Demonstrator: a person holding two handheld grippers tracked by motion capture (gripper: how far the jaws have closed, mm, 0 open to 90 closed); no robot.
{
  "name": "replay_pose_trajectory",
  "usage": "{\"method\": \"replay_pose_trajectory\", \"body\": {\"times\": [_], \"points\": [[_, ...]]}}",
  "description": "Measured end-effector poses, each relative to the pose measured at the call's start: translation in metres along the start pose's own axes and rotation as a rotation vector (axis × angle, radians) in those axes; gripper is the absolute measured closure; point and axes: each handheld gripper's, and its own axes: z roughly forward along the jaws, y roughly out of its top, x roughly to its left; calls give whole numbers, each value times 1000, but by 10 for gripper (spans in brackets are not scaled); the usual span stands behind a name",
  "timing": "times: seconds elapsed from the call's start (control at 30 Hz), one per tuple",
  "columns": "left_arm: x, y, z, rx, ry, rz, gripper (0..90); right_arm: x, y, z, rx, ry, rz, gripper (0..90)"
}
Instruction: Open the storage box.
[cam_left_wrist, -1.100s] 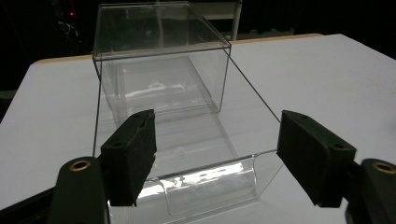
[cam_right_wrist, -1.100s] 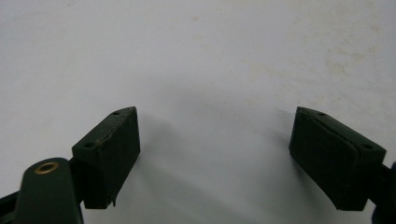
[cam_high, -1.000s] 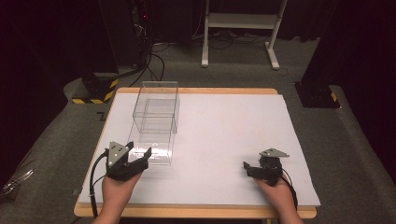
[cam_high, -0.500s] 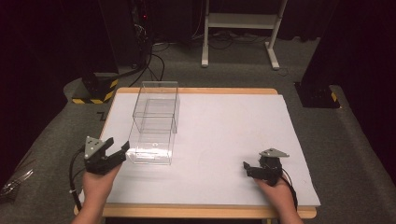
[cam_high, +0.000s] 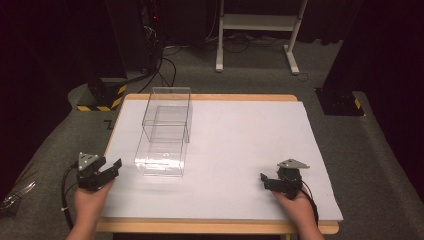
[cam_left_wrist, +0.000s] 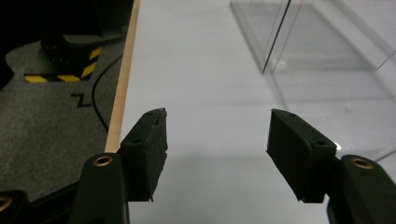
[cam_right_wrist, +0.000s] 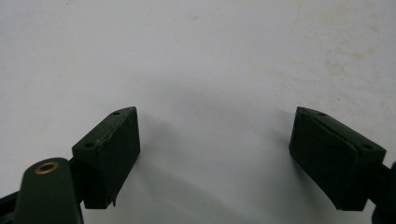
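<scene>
A clear plastic box (cam_high: 165, 130) lies on the white table (cam_high: 240, 135), left of centre; its near corner (cam_left_wrist: 299, 42) appears in the left gripper view at the upper right. My left gripper (cam_high: 112, 167) sits at the table's left edge, a short way left of the box and apart from it. Its jaws stand open with nothing between them, as the left gripper (cam_left_wrist: 217, 126) shows in its own view. My right gripper (cam_high: 264, 179) rests near the front right of the table, open and empty, and the right gripper (cam_right_wrist: 215, 126) faces bare white surface.
The table's wooden left edge (cam_left_wrist: 122, 88) runs beside my left gripper, with grey carpet and a black cable (cam_left_wrist: 95, 100) beyond. A black stand with yellow-striped base (cam_high: 102, 97) sits off the back left; a white frame (cam_high: 255, 30) stands behind the table.
My left gripper has moved left, away from the box's front end, to the table's left edge. The right gripper has stayed in place.
</scene>
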Motion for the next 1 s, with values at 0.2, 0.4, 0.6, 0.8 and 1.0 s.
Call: {"method": "replay_pose_trajectory", "body": {"times": [0.2,0.4,0.6,0.8,1.0], "points": [[3,-19,13,87,-7,37,313,0,0,0,0,1,0,162],[-5,-26,23,152,3,99,229,0,0,0,0,1,1,162],[-5,-27,23,145,-6,106,256,0,0,0,1,-1,-3,162],[-4,-27,23,149,-16,100,255,1,0,1,3,-10,-12,164],[-4,-27,23,149,-18,101,254,3,0,1,7,-19,-15,164]]}}
